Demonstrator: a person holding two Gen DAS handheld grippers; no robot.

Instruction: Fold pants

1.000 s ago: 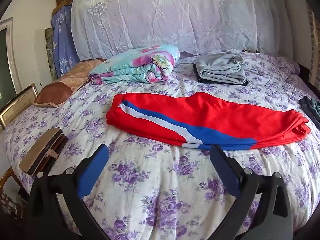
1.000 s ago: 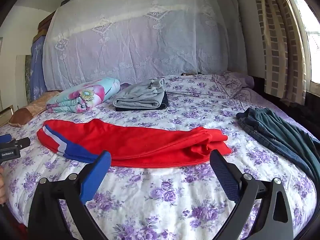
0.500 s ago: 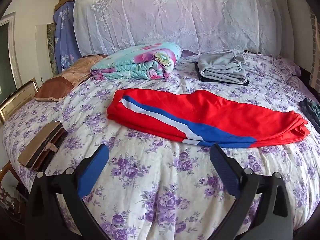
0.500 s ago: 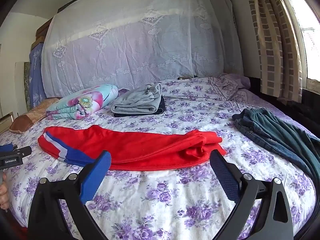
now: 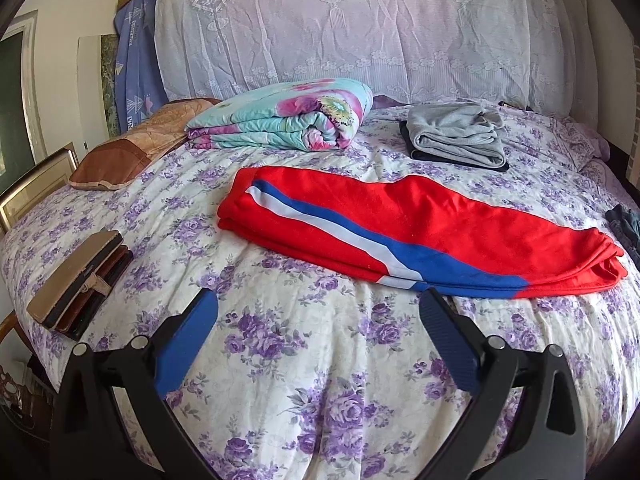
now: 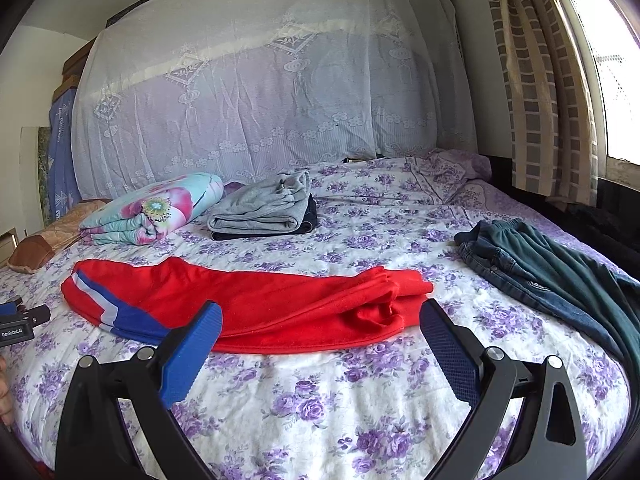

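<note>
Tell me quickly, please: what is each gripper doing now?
Left gripper: open, holding nothing, above the bedspread near the red pants.
Right gripper: open, holding nothing.

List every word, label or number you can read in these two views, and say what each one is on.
"GenRobot.AI" on a white label on the left gripper, seen at the left edge of the right wrist view.
White printed lettering on the blue cloth hanging left of the headboard: too distorted to read.
Small mark on the blue jeans at the right: too small to read.
Nothing readable on the red pants.
</note>
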